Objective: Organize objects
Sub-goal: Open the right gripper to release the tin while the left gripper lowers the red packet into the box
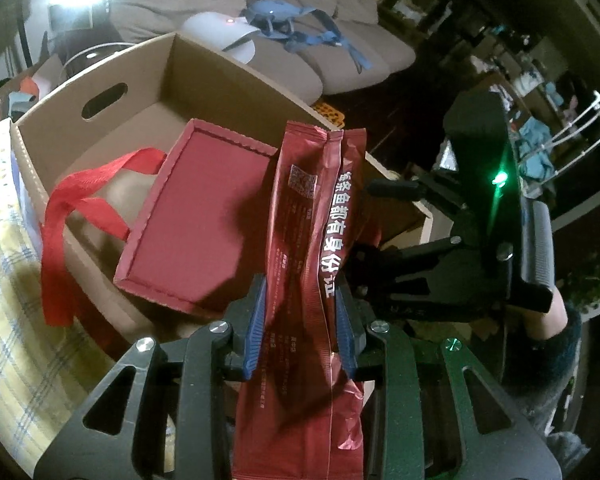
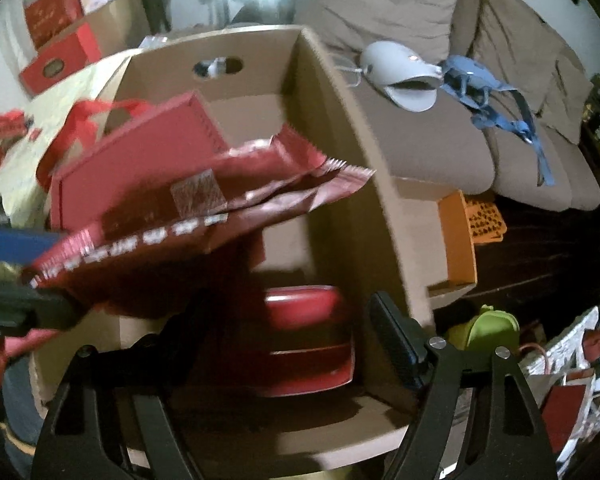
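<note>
My left gripper clamps a red foil packet above the cardboard box; my right gripper hangs spread wide, empty, over it.

The cardboard box sits on a yellow plaid cloth.

Two wrist fisheyes, both tilted steeply down into one cardboard box.
The left view looks close along its tongs; the right view looks along its tongs. Both share the box, the sofa beyond, and the red pouch.
</note>
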`<state>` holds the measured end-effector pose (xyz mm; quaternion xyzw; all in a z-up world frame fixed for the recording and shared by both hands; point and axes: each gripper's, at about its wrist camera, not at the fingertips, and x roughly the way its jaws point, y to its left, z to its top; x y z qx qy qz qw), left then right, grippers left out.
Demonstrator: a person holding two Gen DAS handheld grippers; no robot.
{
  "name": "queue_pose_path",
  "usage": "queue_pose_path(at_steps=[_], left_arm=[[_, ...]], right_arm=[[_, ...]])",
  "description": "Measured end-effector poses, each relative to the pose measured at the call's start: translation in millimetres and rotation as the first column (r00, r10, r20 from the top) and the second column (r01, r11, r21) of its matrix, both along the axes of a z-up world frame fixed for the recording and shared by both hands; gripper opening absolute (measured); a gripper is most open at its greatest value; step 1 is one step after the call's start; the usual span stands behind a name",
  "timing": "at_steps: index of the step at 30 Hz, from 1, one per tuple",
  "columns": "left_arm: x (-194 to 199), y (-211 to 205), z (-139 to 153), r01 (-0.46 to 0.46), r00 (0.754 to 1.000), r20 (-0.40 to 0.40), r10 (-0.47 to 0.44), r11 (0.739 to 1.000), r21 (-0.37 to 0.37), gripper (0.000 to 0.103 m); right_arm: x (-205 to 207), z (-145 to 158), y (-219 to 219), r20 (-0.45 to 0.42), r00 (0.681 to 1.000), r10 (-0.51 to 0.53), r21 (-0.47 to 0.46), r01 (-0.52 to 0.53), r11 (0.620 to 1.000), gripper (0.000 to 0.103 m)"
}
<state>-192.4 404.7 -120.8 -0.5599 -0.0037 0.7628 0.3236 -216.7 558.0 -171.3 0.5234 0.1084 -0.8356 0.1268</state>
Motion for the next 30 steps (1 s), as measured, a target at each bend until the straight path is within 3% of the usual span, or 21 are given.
queue_pose_path(at_steps=[6, 15, 19, 24, 30], left_arm=[[4.3, 4.2, 2.0, 0.027, 0.999, 0.042, -0.029, 0.999, 0.042, 0.029], [7.6, 12.0, -3.5, 0.031, 0.999, 0.03, -0.032, 0.999, 0.019, 0.029], [8.7, 15.8, -3.8, 0.03, 1.0, -0.007, -0.03, 1.0, 0.001, 0.029], [8.5, 21.6, -0.9, -0.004, 0.995, -0.102, -0.004, 0.997, -0.078, 0.029], [-0.8, 13.7, -3.4, -0.062, 0.989, -0.14, 0.048, 0.993, -0.1, 0.031]], right_arm=[[-2.0, 10.2, 8.3, -0.029, 0.999, -0.014, -0.033, 0.013, 0.999, 0.078], [0.8, 11.0, 9.3, -0.029, 1.0, -0.011, -0.029, 0.01, 1.0, 0.076], [0.0, 11.5, 9.2, -0.029, 0.999, -0.019, -0.036, 0.018, 0.999, 0.076], [1.1, 11.6, 7.8, -0.031, 0.999, -0.016, -0.031, 0.015, 0.999, 0.077], [1.5, 13.6, 11.2, -0.031, 0.999, -0.019, -0.047, 0.017, 0.999, 0.077]])
